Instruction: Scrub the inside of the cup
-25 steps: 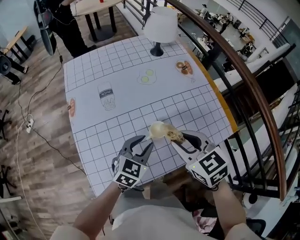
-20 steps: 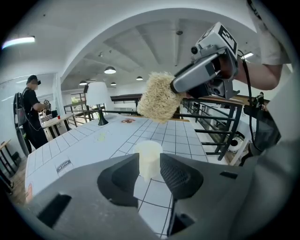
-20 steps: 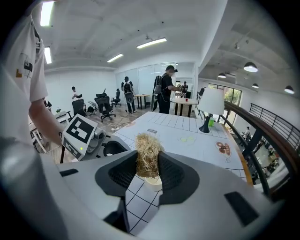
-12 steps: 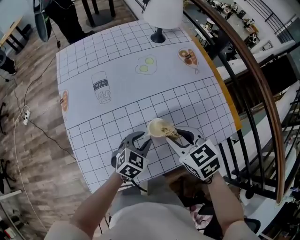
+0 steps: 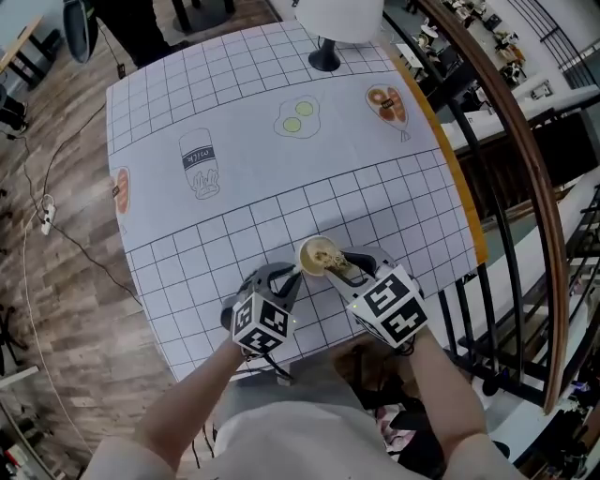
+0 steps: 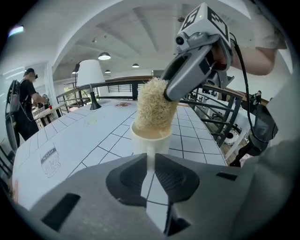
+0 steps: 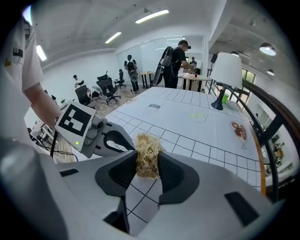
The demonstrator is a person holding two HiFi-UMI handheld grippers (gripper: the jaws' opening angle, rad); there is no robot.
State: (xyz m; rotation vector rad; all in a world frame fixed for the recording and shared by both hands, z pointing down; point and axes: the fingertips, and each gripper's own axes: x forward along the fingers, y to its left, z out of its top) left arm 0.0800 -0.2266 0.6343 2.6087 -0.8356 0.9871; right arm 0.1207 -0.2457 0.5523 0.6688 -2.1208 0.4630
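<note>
Lowered since the earlier frame: both hand-held grippers, with the cup turned from tilted to upright.

- Worktop [image 5: 244,112]: white grid cloth printed with milk, eggs and sausage. Lamp [image 5: 339,19] at top centre.
- Room: wood floor [image 5: 47,281] at left, curved railing [image 5: 506,141] at right.
- Cup [image 5: 317,255]: pale, lower centre. Whether it rests on the cloth cannot be told.
- Contents: straw-coloured fibre scrubber [image 5: 330,260], standing out above the rim.
- Left hand-held gripper [image 5: 292,277]: jaws just closed, pinching the cup's handle.
- Right hand-held gripper [image 5: 349,272]: clamped on the scrubber.
</note>
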